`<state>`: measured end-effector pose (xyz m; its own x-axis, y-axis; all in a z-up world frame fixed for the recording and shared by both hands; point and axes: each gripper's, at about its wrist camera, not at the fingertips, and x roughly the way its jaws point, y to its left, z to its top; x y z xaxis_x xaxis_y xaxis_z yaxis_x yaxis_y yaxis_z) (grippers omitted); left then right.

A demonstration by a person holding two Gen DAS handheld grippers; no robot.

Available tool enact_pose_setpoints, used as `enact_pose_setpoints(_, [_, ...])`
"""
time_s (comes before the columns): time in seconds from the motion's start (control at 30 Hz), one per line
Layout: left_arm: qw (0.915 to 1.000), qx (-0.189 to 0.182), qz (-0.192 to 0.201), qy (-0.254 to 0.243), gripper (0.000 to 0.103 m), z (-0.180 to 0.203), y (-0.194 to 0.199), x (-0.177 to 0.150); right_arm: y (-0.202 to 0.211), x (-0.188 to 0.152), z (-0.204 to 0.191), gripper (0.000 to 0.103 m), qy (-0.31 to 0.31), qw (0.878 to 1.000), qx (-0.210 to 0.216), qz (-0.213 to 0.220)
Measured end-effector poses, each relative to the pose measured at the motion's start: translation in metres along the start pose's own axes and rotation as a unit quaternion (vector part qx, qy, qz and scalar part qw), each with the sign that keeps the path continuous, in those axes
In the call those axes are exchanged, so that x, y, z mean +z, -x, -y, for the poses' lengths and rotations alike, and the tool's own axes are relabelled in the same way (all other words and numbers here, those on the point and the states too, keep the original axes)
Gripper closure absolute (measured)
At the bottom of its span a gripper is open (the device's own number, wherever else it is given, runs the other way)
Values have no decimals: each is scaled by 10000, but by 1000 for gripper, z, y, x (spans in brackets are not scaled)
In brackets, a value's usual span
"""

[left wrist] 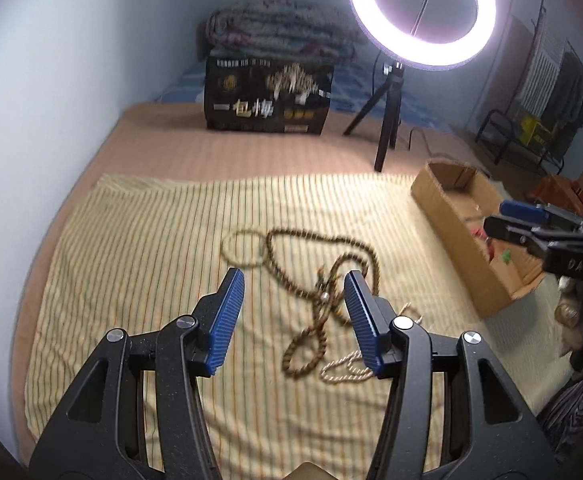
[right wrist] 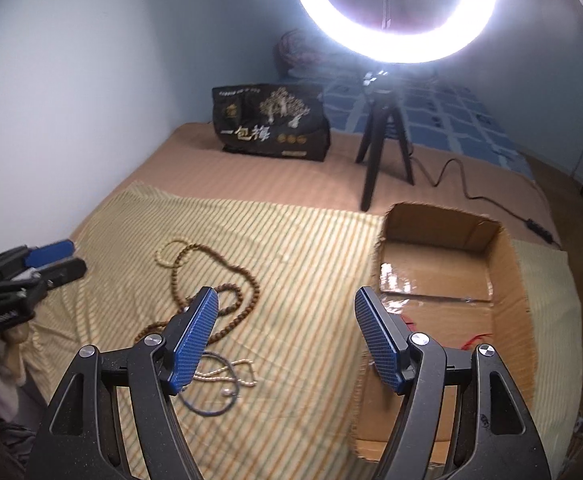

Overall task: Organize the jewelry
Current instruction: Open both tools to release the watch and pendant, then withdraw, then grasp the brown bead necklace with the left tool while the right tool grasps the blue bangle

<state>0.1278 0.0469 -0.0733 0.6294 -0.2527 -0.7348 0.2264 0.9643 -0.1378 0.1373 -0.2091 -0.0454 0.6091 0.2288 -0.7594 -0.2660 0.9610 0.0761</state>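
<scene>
A long brown wooden bead necklace (left wrist: 323, 276) lies tangled on the striped yellow cloth (left wrist: 131, 280), with a pale bead bracelet (left wrist: 243, 248) at its left and a light pearl strand (left wrist: 343, 368) near its front. My left gripper (left wrist: 295, 284) is open and empty, hovering above the beads. My right gripper (right wrist: 285, 304) is open and empty, at the left edge of the cardboard box (right wrist: 507, 280). The beads (right wrist: 211, 288), the pearl strand (right wrist: 227, 372) and a thin dark cord with a pearl (right wrist: 211, 404) lie left of it.
The cardboard box (left wrist: 451, 220) holds small red and green items. A ring light on a black tripod (left wrist: 387, 128) and a black printed bag (left wrist: 267, 96) stand behind the cloth. A cable (right wrist: 471, 192) runs right. The wall is at left.
</scene>
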Motion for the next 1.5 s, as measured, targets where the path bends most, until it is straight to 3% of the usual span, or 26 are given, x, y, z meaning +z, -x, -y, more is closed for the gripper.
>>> enact_pose_setpoints(0.4, [9974,-284,-659,-71,50,0,-45,-16,-33,-22,-23,33,337,9948,549,-784])
enact_pose_setpoints(0.47, [9964,-315,-788,-52,55,-1,-54,-18,-40,-30,-27,33,370,9932,562,-950])
enact_pose_setpoints(0.63, [9946,-364,-968,-71,58,-2,-67,-23,-53,-52,-33,33,422,9884,692,-1286])
enact_pose_setpoints(0.73, [9934,-402,-1067,-76,65,-3,-75,-26,-57,-64,-42,33,638,9865,753,-1305])
enact_pose_setpoints(1.03, [9909,-484,-1242,-165,65,4,-93,-29,-63,-76,-49,32,720,9848,982,-1237])
enact_pose_setpoints(1.17, [9894,-496,-1336,-264,65,9,-101,-27,-67,-78,-52,23,832,9859,867,-1162])
enact_pose_setpoints(1.43, [9872,-353,-1465,-522,65,16,-116,-29,-70,-79,-61,22,1215,9843,754,-1034])
enact_pose_setpoints(1.5, [9875,-312,-1449,-546,72,16,-117,-29,-73,-80,-63,22,1251,9836,748,-1058])
